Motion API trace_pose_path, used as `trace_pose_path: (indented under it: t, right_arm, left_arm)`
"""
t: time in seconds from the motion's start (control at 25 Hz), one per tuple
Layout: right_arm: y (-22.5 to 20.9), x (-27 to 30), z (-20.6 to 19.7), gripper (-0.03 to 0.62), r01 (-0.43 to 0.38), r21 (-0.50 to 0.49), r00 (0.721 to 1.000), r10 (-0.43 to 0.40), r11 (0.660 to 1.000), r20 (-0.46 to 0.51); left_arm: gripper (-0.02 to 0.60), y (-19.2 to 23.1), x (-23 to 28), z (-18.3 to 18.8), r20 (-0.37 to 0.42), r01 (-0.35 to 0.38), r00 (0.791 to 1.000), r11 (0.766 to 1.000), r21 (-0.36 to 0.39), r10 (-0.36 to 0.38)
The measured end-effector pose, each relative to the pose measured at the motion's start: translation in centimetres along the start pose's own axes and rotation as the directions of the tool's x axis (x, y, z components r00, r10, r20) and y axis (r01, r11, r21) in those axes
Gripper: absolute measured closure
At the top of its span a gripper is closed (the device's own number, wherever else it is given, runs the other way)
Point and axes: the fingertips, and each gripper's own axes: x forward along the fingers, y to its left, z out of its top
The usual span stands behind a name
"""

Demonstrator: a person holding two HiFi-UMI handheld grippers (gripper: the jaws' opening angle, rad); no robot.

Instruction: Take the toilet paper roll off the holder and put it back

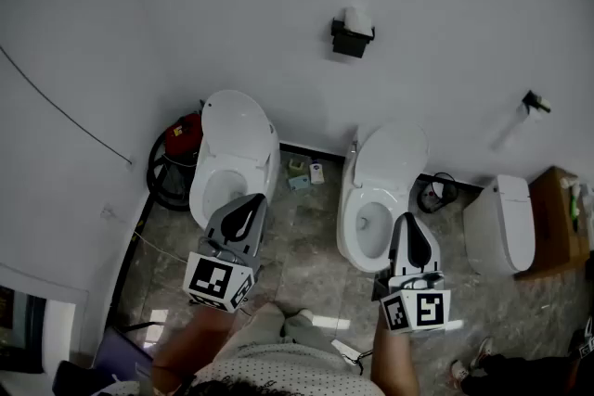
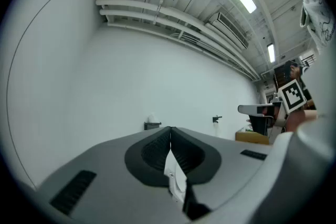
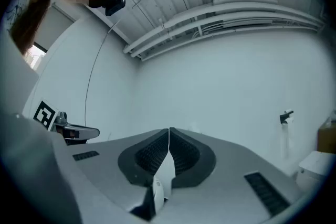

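Note:
A white toilet paper roll (image 1: 356,19) sits on a black holder (image 1: 351,40) fixed to the white wall, high in the head view. The same holder (image 2: 152,125) shows small and far off in the left gripper view. My left gripper (image 1: 257,200) is shut and empty, held over the left toilet (image 1: 232,153). My right gripper (image 1: 405,220) is also shut with nothing in it, over the middle toilet (image 1: 379,190). Both are well short of the holder. In each gripper view the jaws meet at the tip, left gripper (image 2: 170,128), right gripper (image 3: 168,130).
A third toilet (image 1: 501,223) stands at the right beside a wooden cabinet (image 1: 552,218). A second black wall fitting (image 1: 533,101) is on the right. A red canister with black hose (image 1: 176,153) is in the left corner. Small items (image 1: 304,172) lie between the toilets.

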Motion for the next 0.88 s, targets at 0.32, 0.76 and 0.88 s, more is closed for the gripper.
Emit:
trace_pose_path:
  t: [0.32, 0.76, 0.88]
  right_arm:
    - [-2.4, -1.0, 0.8, 0.582, -0.017, 0.009, 0.999, 0.016, 1.000, 0.041]
    - [-5.8, 0.5, -0.6, 0.390, -0.104, 0.038, 0.995, 0.104, 0.994, -0.011]
    - [-6.7, 1.9, -0.6, 0.350, -0.107, 0.041, 0.994, 0.107, 0.993, -0.007]
  left_arm:
    - [0.577, -2.1, 1.3, 0.5, 0.014, -0.015, 1.000, 1.000, 0.016, 0.015]
    - [0.467, -4.8, 4.0, -0.8, -0.043, -0.030, 0.999, 0.999, -0.021, 0.029]
    - [0.445, -4.5, 5.2, -0.7, -0.036, -0.045, 0.998, 0.999, -0.031, 0.044]
